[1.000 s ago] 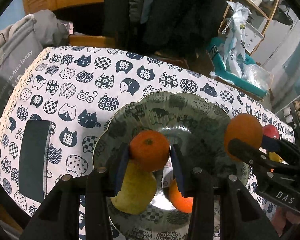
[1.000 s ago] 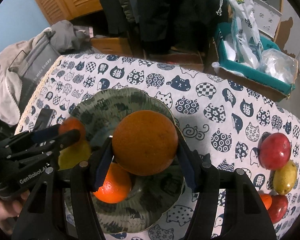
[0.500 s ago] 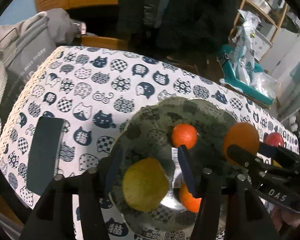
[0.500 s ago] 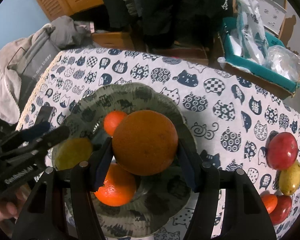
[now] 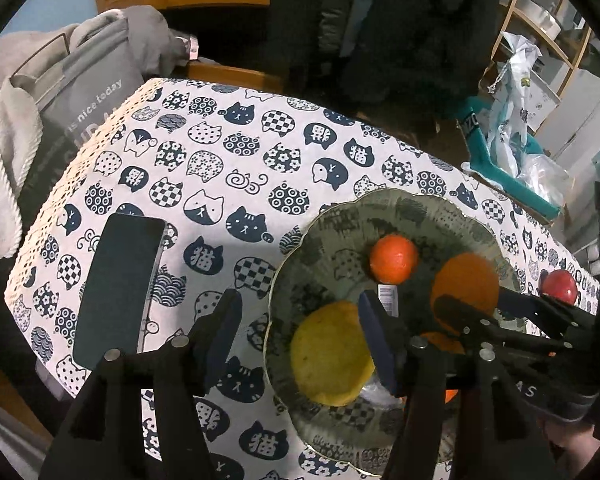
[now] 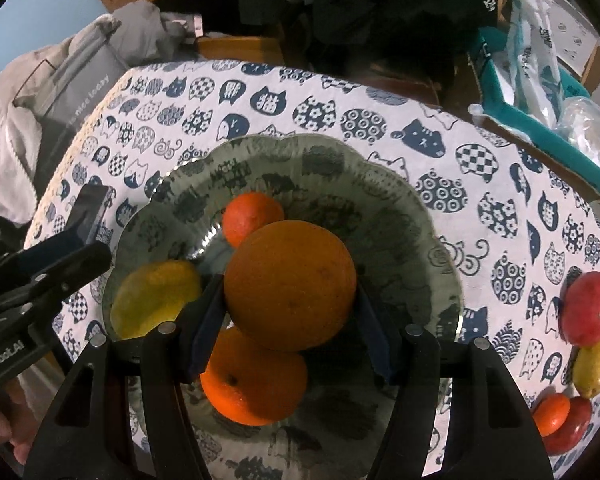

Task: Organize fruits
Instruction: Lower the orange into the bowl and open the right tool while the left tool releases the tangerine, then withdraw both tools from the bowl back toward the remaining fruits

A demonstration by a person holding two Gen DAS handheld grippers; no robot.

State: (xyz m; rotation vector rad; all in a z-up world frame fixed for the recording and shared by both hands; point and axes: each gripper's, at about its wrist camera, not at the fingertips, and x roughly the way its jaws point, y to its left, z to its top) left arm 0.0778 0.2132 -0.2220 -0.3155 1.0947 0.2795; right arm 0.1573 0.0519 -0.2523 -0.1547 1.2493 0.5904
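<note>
A green patterned plate (image 6: 320,148) holds a small orange (image 6: 252,216), a yellow fruit (image 6: 156,296) and another orange (image 6: 252,380). My right gripper (image 6: 289,288) is shut on a large orange (image 6: 290,284), held just above the plate's middle. In the left wrist view my left gripper (image 5: 298,304) stands open over the plate's (image 5: 380,200) left rim, with nothing held. The yellow fruit (image 5: 332,356) lies below its right finger, and the small orange (image 5: 394,258) rests farther in. The large orange (image 5: 466,280) shows there too.
To the right of the plate lie a red apple (image 6: 588,308), a yellow fruit (image 6: 594,364), a small orange (image 6: 550,412) and a red fruit (image 6: 572,428). A dark phone (image 5: 118,288) lies left of the plate. A grey bag (image 5: 80,92) hangs past the table's left edge.
My left gripper opened and let go of the small orange, which now lies in the plate, then drew off to the left. My right gripper sank toward the plate with the large orange.
</note>
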